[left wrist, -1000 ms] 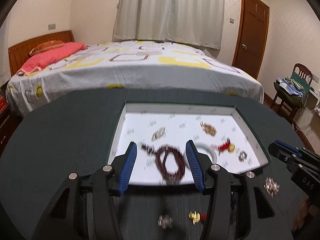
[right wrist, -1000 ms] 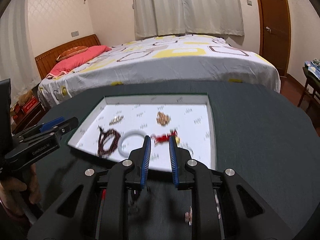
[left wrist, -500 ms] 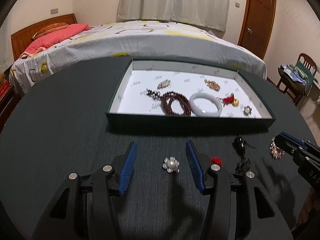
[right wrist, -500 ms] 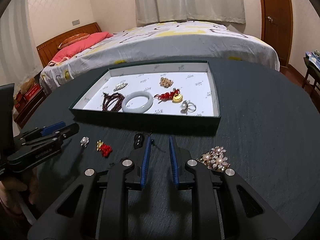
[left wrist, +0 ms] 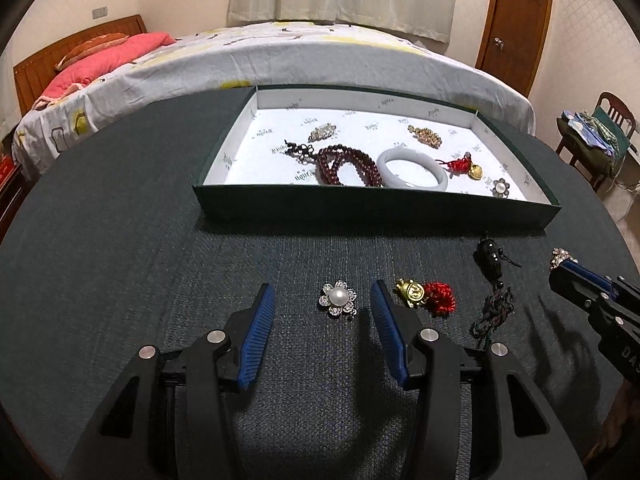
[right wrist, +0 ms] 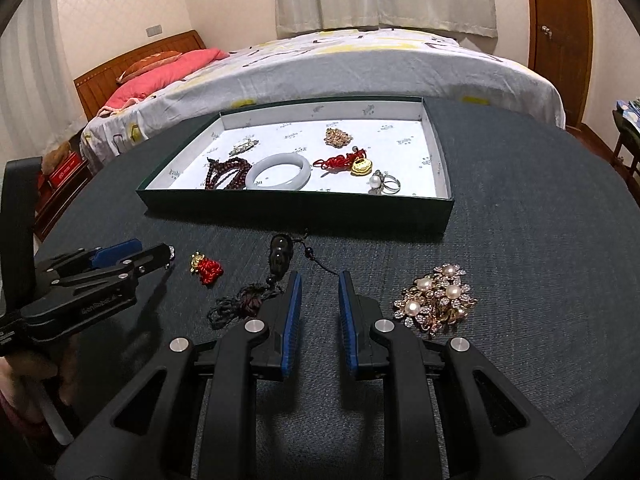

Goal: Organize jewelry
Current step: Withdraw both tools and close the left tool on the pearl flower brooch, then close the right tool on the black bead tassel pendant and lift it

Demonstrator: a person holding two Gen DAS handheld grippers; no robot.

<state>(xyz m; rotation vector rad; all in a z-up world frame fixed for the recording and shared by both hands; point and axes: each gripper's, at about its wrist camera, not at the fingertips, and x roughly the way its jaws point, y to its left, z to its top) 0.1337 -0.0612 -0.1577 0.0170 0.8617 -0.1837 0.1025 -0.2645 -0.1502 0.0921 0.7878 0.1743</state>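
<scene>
Pearl brooch (left wrist: 338,299) lies flat between left tool's (left wrist: 322,300) parted fingers.

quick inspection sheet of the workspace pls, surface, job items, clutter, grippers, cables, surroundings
surface: dark round table, textured cloth.
job's things: green tray holds bead bracelet, white bangle and small pieces. Loose on the table: pearl flower brooch, gold charm with red knot, black pendant with tassel, large pearl brooch.
clutter: nothing seen.
grippers: left gripper open around the pearl flower brooch, not touching; right gripper nearly shut, empty.
cables: nothing seen on the table.
surroundings: bed, curtains, door, chair with clothes.
</scene>
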